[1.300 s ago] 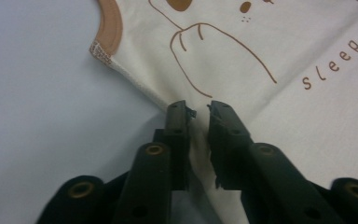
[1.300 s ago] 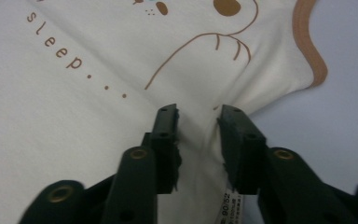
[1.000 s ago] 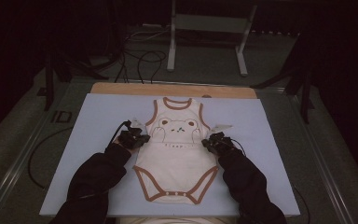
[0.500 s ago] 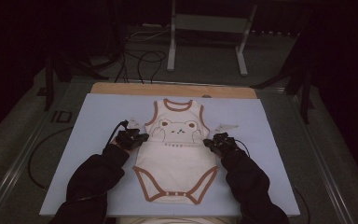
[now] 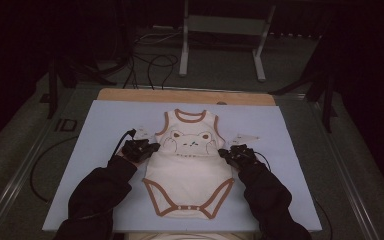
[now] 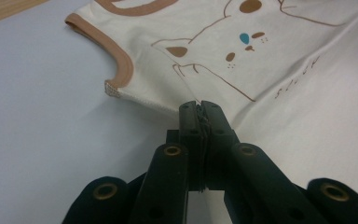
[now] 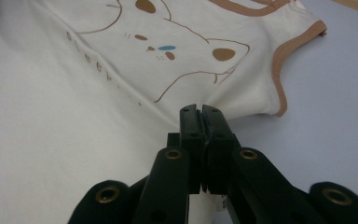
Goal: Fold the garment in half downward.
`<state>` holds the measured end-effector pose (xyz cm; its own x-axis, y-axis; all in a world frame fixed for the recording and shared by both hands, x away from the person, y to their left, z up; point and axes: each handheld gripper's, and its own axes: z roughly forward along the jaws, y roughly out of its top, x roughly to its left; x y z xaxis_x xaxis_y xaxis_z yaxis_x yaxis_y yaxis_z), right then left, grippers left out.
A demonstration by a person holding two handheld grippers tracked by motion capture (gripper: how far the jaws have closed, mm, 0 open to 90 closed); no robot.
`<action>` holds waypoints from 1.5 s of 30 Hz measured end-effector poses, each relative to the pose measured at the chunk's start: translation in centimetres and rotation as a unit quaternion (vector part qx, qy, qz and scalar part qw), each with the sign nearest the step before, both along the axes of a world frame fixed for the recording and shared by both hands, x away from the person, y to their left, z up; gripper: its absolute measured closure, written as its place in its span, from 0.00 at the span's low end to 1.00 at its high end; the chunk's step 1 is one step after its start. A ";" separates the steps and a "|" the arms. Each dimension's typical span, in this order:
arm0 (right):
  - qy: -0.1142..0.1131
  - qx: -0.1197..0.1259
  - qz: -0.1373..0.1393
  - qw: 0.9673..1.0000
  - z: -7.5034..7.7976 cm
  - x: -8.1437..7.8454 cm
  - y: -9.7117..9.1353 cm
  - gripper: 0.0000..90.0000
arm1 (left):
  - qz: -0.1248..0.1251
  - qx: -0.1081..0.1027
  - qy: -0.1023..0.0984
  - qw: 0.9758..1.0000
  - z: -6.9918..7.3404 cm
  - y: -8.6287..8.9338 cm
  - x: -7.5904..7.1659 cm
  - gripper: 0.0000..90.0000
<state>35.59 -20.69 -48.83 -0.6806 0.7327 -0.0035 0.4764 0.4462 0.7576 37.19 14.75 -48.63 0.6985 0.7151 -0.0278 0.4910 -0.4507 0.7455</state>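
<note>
Item: cream baby bodysuit (image 5: 189,167) with brown trim and a bear print, lying front up on the lilac mat (image 5: 100,125) that covers the bench; neck opening at the far end, snap crotch at the near end.
Landmark: the bear print (image 5: 190,142) on the chest.
Left gripper (image 5: 141,149): at the bodysuit's side seam, left of the bear print, just below the armhole; jaws closed, pinching the fabric edge, which shows between the pads in the left gripper view (image 6: 200,122).
Right gripper (image 5: 237,155): at the opposite side seam, right of the bear print; jaws closed on the cloth edge under the armhole (image 7: 200,122).
Fabric: pulled into slight ridges toward both grips.
Sleeves: dark, reaching in from the near edge.
</note>
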 end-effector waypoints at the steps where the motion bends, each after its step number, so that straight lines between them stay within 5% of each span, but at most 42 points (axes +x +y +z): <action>1: 0.001 -0.002 0.005 1.000 0.1 -0.1 0.0 0.99 | -0.001 0.000 0.002 1.000 0.1 0.1 0.0 0.99; 18: -0.015 0.009 0.012 1.000 1.6 -1.8 0.4 0.99 | -0.005 -0.001 -0.008 1.000 1.3 0.2 -2.5 0.99; 45: -0.027 0.027 0.044 0.998 3.2 -8.4 0.1 0.99 | -0.037 0.007 -0.019 0.999 2.6 0.5 -8.6 0.99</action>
